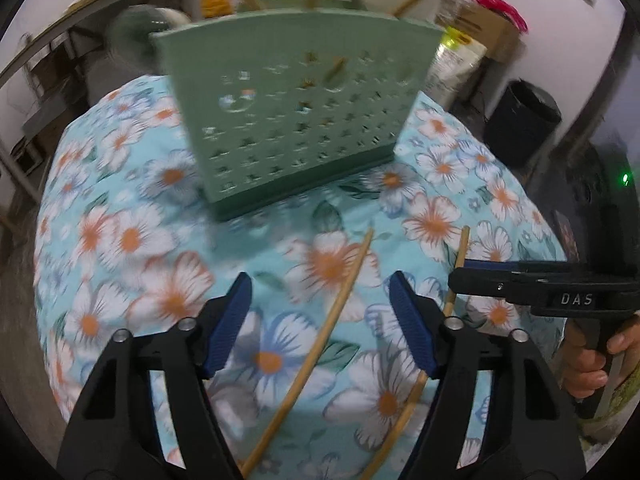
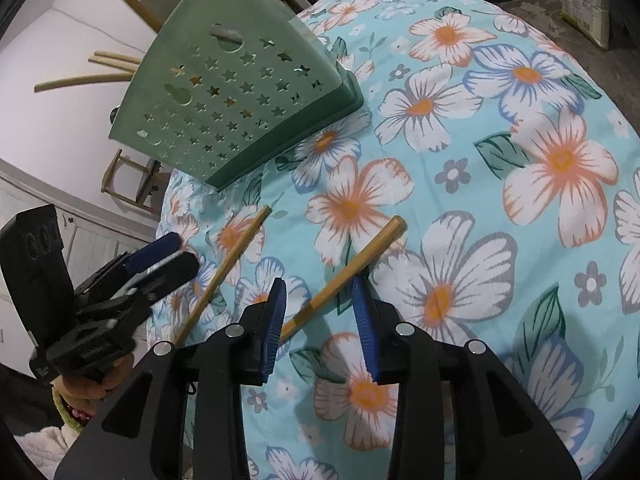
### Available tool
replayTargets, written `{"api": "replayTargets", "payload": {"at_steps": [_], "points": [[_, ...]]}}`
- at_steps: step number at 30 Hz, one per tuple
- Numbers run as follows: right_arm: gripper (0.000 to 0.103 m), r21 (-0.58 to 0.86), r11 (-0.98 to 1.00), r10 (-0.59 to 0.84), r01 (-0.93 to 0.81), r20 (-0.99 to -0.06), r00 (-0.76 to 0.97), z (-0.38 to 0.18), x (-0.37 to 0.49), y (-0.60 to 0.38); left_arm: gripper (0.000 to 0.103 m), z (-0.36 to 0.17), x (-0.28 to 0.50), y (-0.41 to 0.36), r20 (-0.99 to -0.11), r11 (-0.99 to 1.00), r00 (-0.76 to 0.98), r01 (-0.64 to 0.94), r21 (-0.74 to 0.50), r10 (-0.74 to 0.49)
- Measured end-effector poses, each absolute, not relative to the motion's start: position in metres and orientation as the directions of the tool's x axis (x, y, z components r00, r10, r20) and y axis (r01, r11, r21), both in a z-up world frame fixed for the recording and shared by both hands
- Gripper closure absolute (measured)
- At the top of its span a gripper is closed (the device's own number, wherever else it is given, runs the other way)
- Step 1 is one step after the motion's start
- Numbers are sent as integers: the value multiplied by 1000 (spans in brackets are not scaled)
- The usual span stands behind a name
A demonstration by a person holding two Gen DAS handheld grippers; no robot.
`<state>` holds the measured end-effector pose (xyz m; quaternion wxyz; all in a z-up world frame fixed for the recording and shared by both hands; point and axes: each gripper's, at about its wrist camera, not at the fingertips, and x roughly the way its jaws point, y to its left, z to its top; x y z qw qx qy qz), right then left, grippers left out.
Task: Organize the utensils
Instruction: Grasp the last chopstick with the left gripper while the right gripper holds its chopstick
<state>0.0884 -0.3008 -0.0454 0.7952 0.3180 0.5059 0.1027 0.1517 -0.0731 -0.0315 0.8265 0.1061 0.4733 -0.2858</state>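
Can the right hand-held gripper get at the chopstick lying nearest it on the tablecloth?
Probably yes. The right hand-held gripper is open with the chopstick running between its fingers, nothing covering it, and the left hand-held gripper off to the side.

Utensil holder [image 1: 296, 108] motion-blurred, sticks' tops cropped

Even light, motion-blurred, fisheye-warped edges

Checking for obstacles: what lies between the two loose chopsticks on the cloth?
Only bare floral tablecloth lies between the left chopstick and right chopstick, clearest in the right wrist view.
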Motion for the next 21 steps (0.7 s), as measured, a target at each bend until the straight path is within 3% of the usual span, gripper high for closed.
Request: {"api": "replayTargets", "payload": {"at_steps": [5,13,21], "points": [[69,624,759,487,183,-732,477,-48,92,-306,57,-50,162,-89,-872,786,321,609,-109,-370],[71,584,791,445,185,-756,481,-47,101,-299,67,-62,173,-109,-895,750,286,657,-75,-341],[82,566,800,420,199,-765,489,-51,107,-296,74,-69,171,-128,-902,730,309,684,-10,-302]]}}
